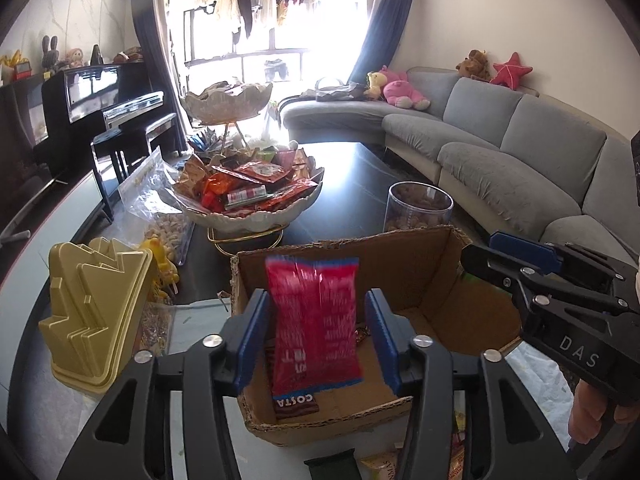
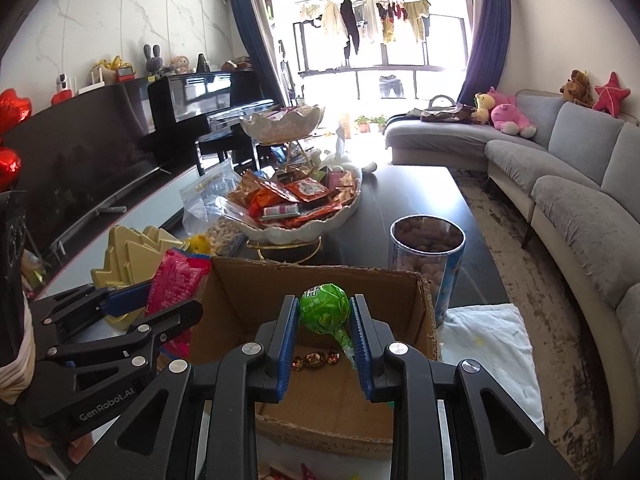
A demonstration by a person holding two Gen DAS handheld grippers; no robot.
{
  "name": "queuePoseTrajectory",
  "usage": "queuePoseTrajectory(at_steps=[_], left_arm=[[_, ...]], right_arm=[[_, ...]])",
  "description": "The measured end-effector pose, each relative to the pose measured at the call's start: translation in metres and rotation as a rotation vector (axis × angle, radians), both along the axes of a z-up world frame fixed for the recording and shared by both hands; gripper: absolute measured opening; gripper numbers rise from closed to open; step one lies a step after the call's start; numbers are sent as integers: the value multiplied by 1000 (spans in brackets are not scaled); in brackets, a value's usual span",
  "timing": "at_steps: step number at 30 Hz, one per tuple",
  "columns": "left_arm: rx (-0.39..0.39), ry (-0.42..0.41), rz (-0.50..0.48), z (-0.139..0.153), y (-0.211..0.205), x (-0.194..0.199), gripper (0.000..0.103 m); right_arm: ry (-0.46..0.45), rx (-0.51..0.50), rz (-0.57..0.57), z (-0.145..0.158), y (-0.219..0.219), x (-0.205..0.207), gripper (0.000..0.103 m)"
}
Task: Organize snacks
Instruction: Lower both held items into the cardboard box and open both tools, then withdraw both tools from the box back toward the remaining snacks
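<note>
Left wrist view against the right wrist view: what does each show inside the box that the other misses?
Only the left wrist view shows a brown Costa packet on the box floor, under the blurred red packet between the left gripper fingers. Only the right wrist view shows wrapped candies on the floor and the green lollipop in the right gripper. Both show the cardboard box and the tiered snack bowl behind it.
</note>
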State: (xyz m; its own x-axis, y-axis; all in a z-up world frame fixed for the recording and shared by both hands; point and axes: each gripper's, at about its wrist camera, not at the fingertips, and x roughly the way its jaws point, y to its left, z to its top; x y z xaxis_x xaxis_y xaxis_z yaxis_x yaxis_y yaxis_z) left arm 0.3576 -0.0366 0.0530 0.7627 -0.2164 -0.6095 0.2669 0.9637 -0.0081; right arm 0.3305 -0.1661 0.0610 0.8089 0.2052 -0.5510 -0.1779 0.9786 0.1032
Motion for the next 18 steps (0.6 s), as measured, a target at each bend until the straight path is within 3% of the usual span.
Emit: queuePoseTrajectory(at_steps=[2,6,18], left_arm=[[10,-16,16,1,1,-2,64],[23,-40,28,4,6,-13,71],[1,-114,40,24,17,-65,79]], right_arm=[[2,-5,-15,-2,0,1,52],[-28,-32,-39,-2,-2,-8,53],[-75,-41,-27,9,1,-54,60]])
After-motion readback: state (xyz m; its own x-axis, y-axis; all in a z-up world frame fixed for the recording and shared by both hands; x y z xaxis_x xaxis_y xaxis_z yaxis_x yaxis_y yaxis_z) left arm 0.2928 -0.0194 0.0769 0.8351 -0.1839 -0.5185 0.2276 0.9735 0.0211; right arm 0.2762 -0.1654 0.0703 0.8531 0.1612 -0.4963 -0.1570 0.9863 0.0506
